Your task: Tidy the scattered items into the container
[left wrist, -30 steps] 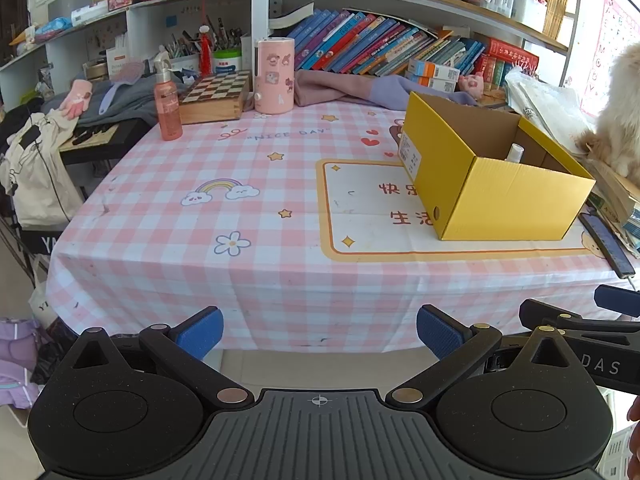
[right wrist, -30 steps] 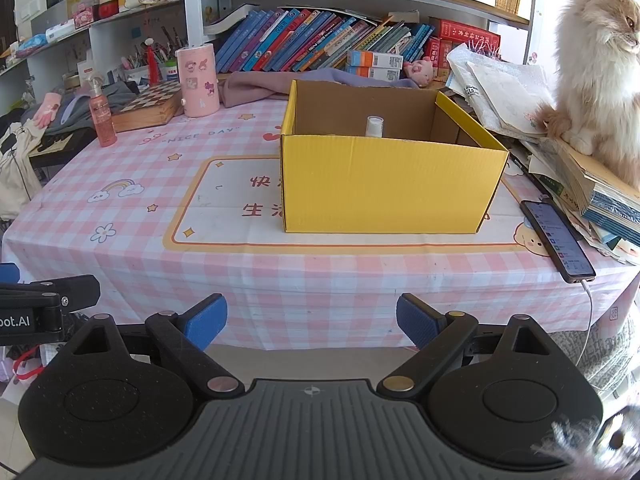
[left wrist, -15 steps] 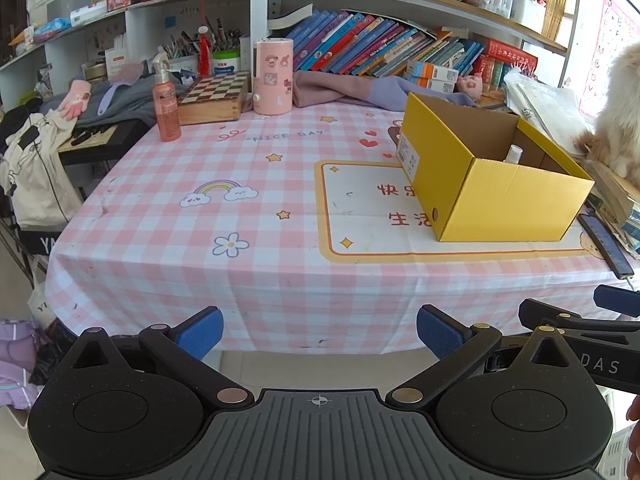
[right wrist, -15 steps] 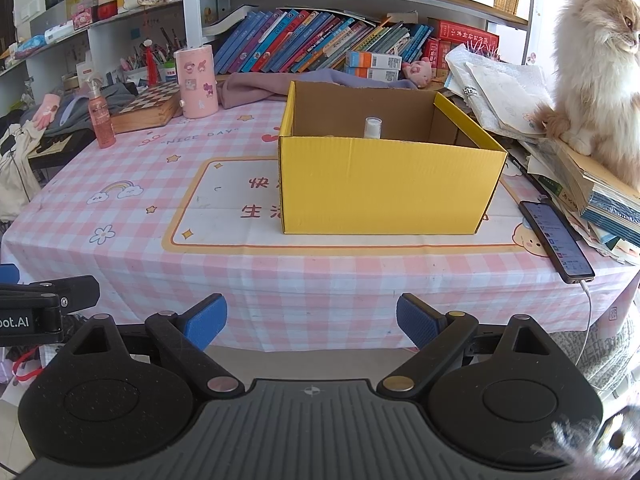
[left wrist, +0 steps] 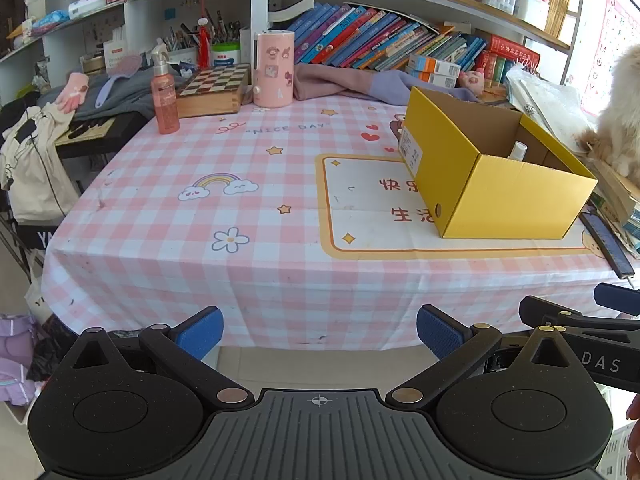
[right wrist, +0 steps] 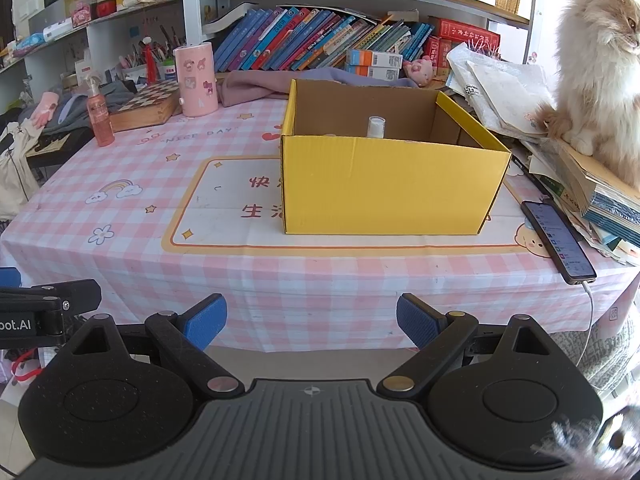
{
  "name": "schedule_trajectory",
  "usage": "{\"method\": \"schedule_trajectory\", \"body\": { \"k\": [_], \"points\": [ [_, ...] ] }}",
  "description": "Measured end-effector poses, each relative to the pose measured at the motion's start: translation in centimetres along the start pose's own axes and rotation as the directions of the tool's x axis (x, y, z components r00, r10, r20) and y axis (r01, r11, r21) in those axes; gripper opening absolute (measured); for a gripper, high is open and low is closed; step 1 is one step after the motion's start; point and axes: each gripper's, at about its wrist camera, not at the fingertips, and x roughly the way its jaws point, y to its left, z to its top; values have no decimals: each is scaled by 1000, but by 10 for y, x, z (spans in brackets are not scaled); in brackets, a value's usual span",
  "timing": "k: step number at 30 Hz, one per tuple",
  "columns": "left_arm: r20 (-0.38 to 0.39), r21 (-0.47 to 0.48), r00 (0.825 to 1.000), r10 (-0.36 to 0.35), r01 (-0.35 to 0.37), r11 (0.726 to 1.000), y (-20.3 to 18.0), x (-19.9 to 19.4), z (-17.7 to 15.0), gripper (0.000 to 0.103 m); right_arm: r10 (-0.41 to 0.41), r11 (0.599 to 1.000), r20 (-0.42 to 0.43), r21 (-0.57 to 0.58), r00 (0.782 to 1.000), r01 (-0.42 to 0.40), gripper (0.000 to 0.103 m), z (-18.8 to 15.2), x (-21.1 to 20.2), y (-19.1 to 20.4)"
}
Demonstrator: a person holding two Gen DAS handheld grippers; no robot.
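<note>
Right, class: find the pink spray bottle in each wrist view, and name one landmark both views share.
Left wrist: pink spray bottle stands upper left, beside the chessboard box.
Right wrist: bottle at far left, same neighbour.
Shared landmark: yellow box.

We note a yellow box with a brown inside, on a pink-and-white checked tablecloth printed with rainbow, flower and stars. Pink spray bottle, pink cylinder, black-and-white chessboard, blue finger pads, cream-orange cat.
</note>
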Motion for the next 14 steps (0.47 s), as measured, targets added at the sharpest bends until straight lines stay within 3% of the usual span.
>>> {"method": "schedule_trajectory", "body": {
  "k": [14],
  "points": [
    [5, -16, 1000, -11, 11, 1000, 9, 5, 2, 103, -7, 1000, -8, -3, 1000, 7, 92, -2, 3, 1]
  ]
}}
